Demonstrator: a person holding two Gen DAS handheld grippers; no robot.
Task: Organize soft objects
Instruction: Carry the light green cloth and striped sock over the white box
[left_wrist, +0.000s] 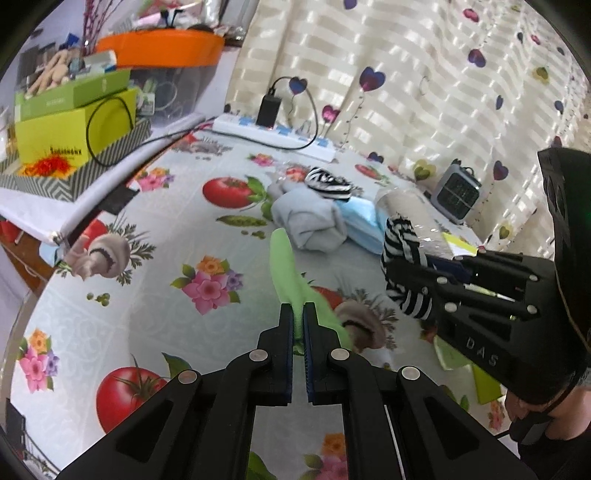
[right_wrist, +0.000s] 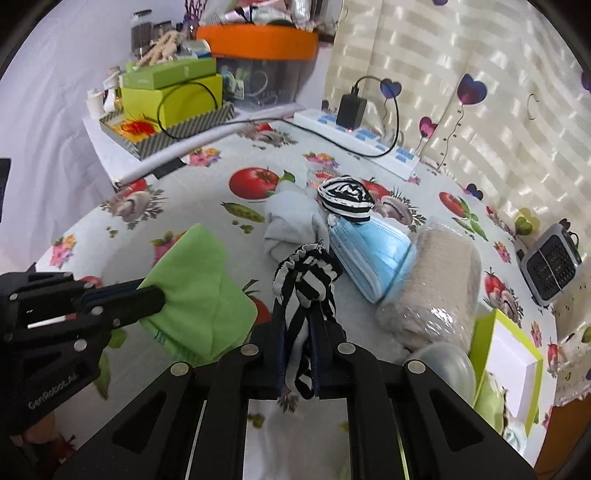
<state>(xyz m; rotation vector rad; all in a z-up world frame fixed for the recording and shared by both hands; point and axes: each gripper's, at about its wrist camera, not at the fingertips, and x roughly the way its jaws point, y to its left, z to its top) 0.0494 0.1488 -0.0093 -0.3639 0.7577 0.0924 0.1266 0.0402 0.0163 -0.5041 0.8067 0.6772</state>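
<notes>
My left gripper (left_wrist: 298, 314) is shut on a green cloth (left_wrist: 291, 280) and holds it above the table; the cloth also shows in the right wrist view (right_wrist: 199, 288). My right gripper (right_wrist: 299, 314) is shut on a black-and-white striped sock (right_wrist: 306, 280), which also shows in the left wrist view (left_wrist: 402, 254). On the table lie a grey rolled cloth (right_wrist: 291, 225), a second rolled striped sock (right_wrist: 345, 199), a stack of blue face masks (right_wrist: 373, 251) and a wrapped beige roll (right_wrist: 432, 284).
A fruit-print tablecloth (left_wrist: 147, 258) covers the table. A power strip (left_wrist: 273, 133) with a charger lies at the back. Green boxes (left_wrist: 74, 122) and an orange-lidded tub (left_wrist: 159, 46) stand back left. A small grey heater (right_wrist: 554, 266) and a green-edged box (right_wrist: 509, 354) are at right.
</notes>
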